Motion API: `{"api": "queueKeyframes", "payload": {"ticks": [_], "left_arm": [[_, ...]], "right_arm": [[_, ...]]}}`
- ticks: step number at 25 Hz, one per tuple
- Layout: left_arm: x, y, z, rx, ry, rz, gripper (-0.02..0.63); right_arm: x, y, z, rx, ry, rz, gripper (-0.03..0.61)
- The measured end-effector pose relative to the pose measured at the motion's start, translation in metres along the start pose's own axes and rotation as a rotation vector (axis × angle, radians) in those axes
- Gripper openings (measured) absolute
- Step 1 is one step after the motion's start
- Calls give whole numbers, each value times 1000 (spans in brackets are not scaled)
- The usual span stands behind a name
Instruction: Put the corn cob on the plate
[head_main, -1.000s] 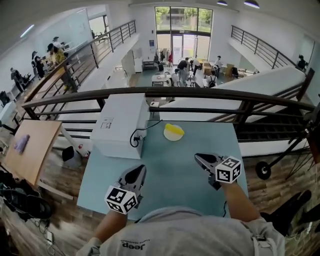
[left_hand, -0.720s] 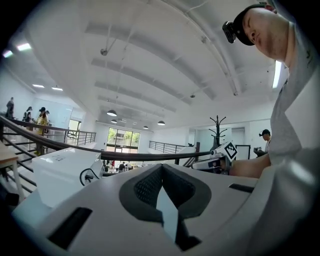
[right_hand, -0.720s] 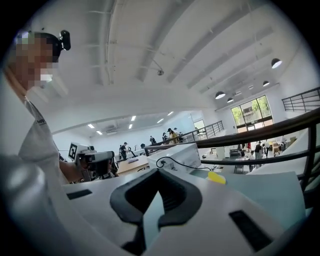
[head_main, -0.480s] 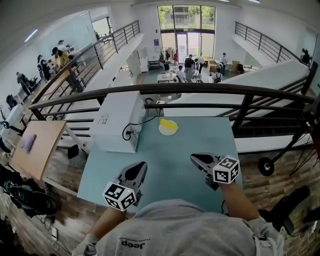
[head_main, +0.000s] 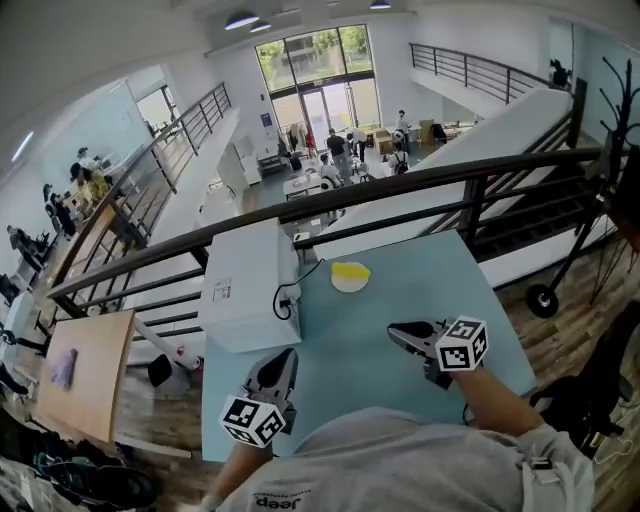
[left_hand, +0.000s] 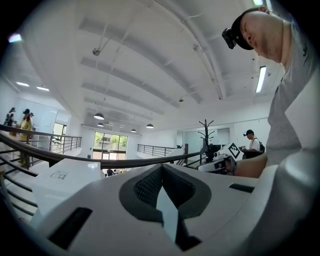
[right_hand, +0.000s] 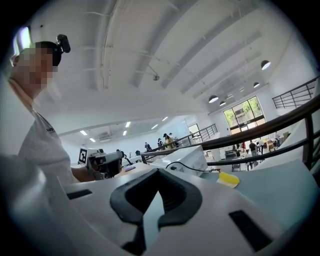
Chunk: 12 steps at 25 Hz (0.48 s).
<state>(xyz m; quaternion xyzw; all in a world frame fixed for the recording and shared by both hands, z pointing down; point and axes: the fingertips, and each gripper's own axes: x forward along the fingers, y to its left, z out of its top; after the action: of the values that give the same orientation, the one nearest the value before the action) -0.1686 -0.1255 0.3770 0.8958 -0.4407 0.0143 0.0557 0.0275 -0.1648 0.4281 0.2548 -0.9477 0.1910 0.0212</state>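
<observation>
A yellow corn cob (head_main: 350, 269) lies on a small white plate (head_main: 349, 284) toward the far side of the light blue table (head_main: 420, 290). In the right gripper view the corn cob (right_hand: 229, 178) shows ahead at the right. My left gripper (head_main: 283, 356) hovers near the table's front edge, jaws shut and empty, well short of the plate. My right gripper (head_main: 393, 330) is also shut with nothing in it, nearer the plate but apart from it. Both point roughly level across the table.
A white box (head_main: 248, 295) with a black cable (head_main: 300, 280) stands on the table's left half, beside the plate. A dark railing (head_main: 400, 185) runs behind the table, above a drop to a lower floor. A wooden table (head_main: 75, 370) stands left.
The head view has swung and tilted, so the whole scene shifted. Both grippers drifted a little over the near half of the table and stayed shut. The corn cob and plate have not moved.
</observation>
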Motion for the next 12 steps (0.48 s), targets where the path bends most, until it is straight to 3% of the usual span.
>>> {"api": "queueKeyframes", "payload": {"ticks": [6,12], "left_arm": [[-14,30,-11,-21,-19,13,17],[5,16,-21,-74,-48,11,17]], "right_arm": [[18,9,3,-21,10,-9,17],[-8,-4,7,-47,31,-17,17]]}}
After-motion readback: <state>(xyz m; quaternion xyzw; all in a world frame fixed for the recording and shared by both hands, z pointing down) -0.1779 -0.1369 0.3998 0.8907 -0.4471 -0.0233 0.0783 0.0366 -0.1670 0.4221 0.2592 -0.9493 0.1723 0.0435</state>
